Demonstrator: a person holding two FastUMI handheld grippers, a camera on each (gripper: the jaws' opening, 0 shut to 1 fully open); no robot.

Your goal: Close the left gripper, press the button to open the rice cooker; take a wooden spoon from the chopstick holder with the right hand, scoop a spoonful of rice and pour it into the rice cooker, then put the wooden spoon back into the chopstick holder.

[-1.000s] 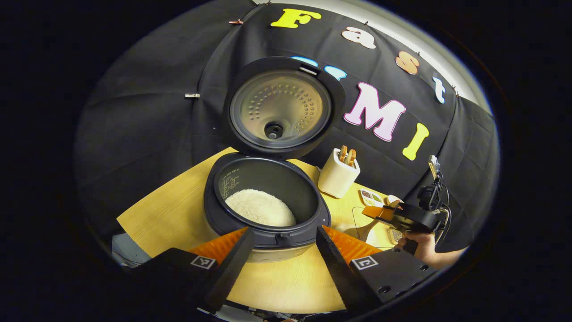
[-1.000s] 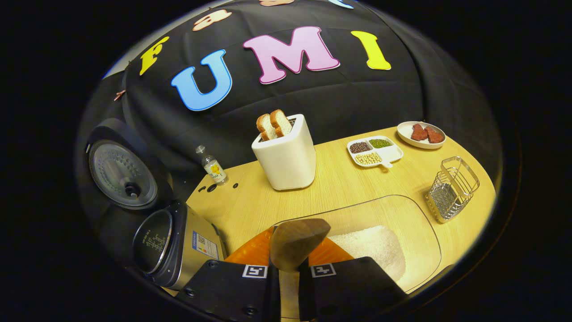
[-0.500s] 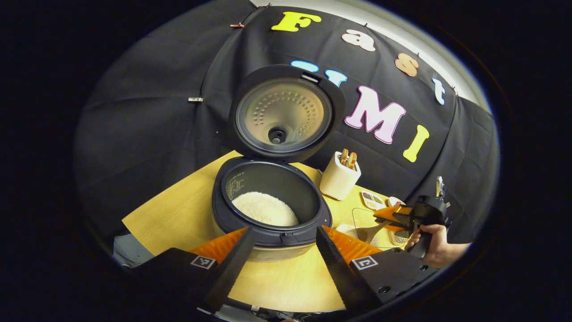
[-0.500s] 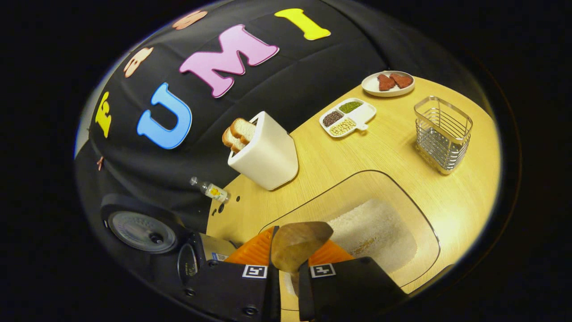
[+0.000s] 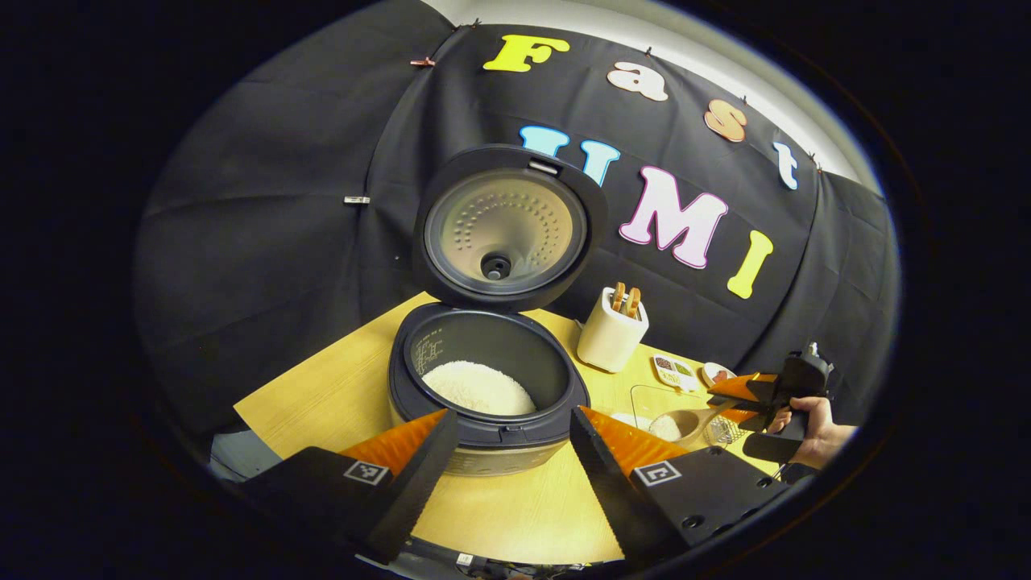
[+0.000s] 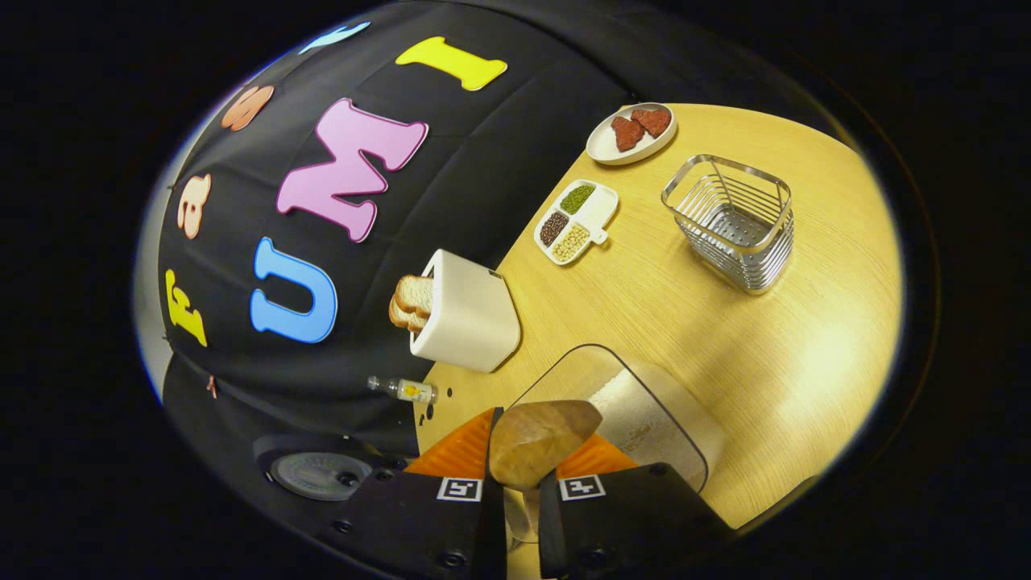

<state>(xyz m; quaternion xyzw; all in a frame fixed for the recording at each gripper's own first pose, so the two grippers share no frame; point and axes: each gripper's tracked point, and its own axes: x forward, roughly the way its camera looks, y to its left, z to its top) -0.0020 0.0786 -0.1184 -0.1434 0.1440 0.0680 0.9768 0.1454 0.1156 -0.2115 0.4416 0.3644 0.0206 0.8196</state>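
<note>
A: Nearest the left claw [image 5: 514,451], what sits on the surface [image 5: 515,515]?

B: Pale wood grain runs under its two fingers, which stand wide apart and grip nothing. Just beyond them is the one rice cooker [image 5: 483,403], lid [image 5: 506,229] tipped up and back, with a mound of white rice [image 5: 478,388] in the pot.

A: And the right claw?

B: In the left gripper view the right claw [image 5: 745,401] is off to the right of the cooker, held by a hand [image 5: 813,431]. Its fingers are clamped on the handle of the wooden spoon [image 5: 685,423], whose bowl carries rice and points toward the cooker, above a clear tray. In the right gripper view the spoon [image 6: 541,439] rises between the fingers right at the camera, with the clear rice tray [image 6: 636,411] just behind it.

A: Count the rest, going outward.

B: One small bottle [image 6: 403,389] lies on its side by the surface's edge. One white toaster [image 6: 465,318] holds two slices of bread. Farther out are one divided dish [image 6: 577,221] with three kinds of beans, one wire chopstick holder [image 6: 731,219], standing well apart from the spoon, and one plate [image 6: 630,133] with two reddish pieces. Black cloth walls close off the booth behind.
</note>
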